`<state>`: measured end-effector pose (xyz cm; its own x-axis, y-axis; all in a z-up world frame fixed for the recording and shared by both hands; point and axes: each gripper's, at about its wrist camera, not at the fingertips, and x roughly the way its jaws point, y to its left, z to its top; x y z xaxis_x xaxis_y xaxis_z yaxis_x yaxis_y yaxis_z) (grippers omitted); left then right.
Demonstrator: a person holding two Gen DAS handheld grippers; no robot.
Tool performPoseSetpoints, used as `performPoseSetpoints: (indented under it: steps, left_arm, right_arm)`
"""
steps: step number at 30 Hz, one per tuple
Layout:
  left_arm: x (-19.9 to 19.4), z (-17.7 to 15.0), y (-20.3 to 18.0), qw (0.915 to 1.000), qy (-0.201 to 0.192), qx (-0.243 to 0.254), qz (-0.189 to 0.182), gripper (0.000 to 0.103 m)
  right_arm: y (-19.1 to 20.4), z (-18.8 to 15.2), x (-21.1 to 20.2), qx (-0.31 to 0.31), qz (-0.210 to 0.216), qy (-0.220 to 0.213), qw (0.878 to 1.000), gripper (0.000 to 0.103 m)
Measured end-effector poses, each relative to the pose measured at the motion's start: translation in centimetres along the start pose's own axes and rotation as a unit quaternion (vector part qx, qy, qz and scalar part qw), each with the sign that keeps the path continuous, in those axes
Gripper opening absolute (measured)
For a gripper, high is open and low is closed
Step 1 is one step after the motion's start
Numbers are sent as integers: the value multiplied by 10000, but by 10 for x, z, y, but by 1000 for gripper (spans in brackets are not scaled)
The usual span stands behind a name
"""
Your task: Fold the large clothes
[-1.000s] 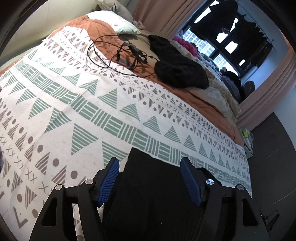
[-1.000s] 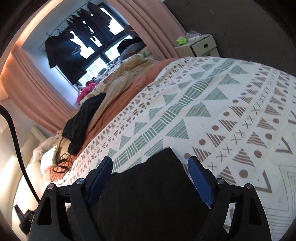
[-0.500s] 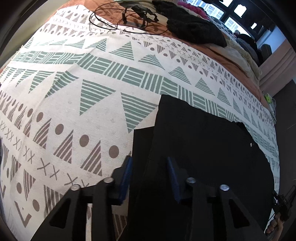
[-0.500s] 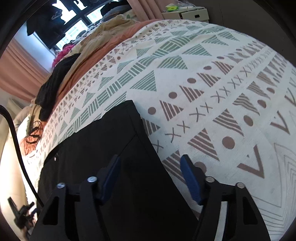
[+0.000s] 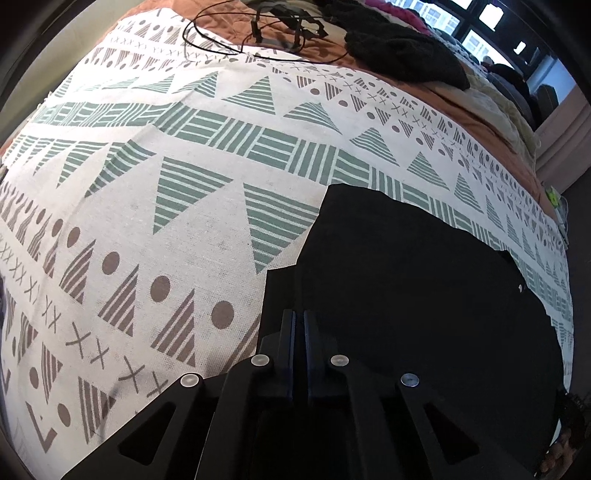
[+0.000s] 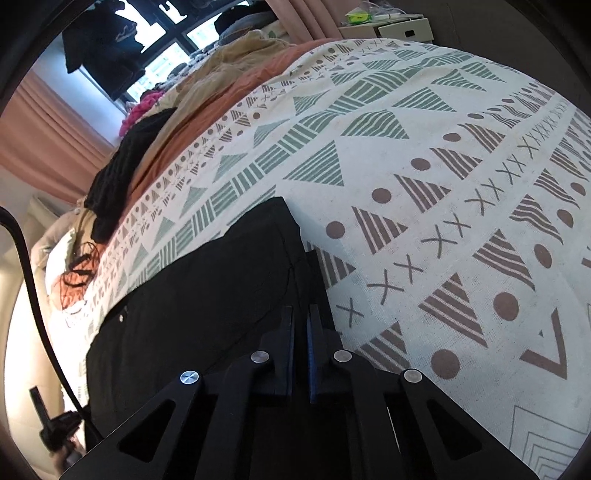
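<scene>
Your black garment (image 5: 406,280) lies flat on the patterned bedspread (image 5: 184,221) near the edge of the bed closest to you, and you have a corner of it in each tool. Your left hand-held gripper (image 5: 298,325) has its fingers pressed together at the garment's left near edge, and it looks pinched on the cloth there, where a lower layer sticks out a little past the upper one. Your right hand-held gripper (image 6: 301,321) is likewise clamped, at the garment's right near edge (image 6: 207,288), again beside a narrow strip of under-layer.

As a judgement, the fold is at an early or middle stage: the garment is spread and at least doubled along its sides, both near corners are gripped, and the fold away from you across the bed is not yet made. Any later folds, squaring up and putting aside are left too.

Several things you cannot settle from here. The cloth is so dark that seams, sleeves or legs do not show, so what kind of garment it is stays unclear. The part nearest you is hidden under the gripper bodies. The cloth between the fingers is black on black, so how much is caught is hard to tell. A black knit (image 5: 402,55), a tangle of cable (image 5: 266,33) and other heaped clothes (image 6: 221,70) lie along the far side, well apart.
</scene>
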<state>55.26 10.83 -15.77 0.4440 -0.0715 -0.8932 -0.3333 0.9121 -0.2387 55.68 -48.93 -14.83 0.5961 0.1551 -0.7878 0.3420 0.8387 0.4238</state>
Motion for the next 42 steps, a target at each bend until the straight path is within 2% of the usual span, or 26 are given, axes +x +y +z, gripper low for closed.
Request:
performPoseSetpoints:
  steps: [2,3,4,6,8,9,15,21,32,42]
  left_arm:
    - [-8,-3,1,10000,66,-22,-58,12]
    - [-14,-6,2,9999,75,-27,-91,16]
    - [-19,-8,3,9999,47,-36,-121,20]
    - [-37,-15,5,9997,-84,-89,-204,42]
    - [-55,-24,9,9992,-259,-127,-291,58]
    - [-63,-28,10,9988,-335,-124,-323,61]
    - [-100,-65,27,9981,-437,-239,-369,61]
    - [-128,-112,53,9951,-536,-637,-537,61]
    - [-137,-175,82,9933,-488,-892,-543,61]
    - [-128,-196,90,9927,-273,-1007,-598,61]
  right_arm:
    - [2,2,-2,-5,-48,30,10000,12]
    - [2,2,-5,2,-71,25,10000,22]
    - [2,3,-8,9,-77,3,10000,38]
    - [4,1,-19,32,-40,-104,9999,54]
    - [7,-2,-28,59,32,-172,9998,54]
    - [9,-4,-32,74,85,-170,9998,54]
    - [30,-21,-49,-162,151,-180,9996,54]
    - [46,-35,-70,-336,381,-228,9984,54]
    - [88,-89,-91,-1153,585,-52,9916,54]
    - [106,-147,-101,-1600,798,272,9835,54]
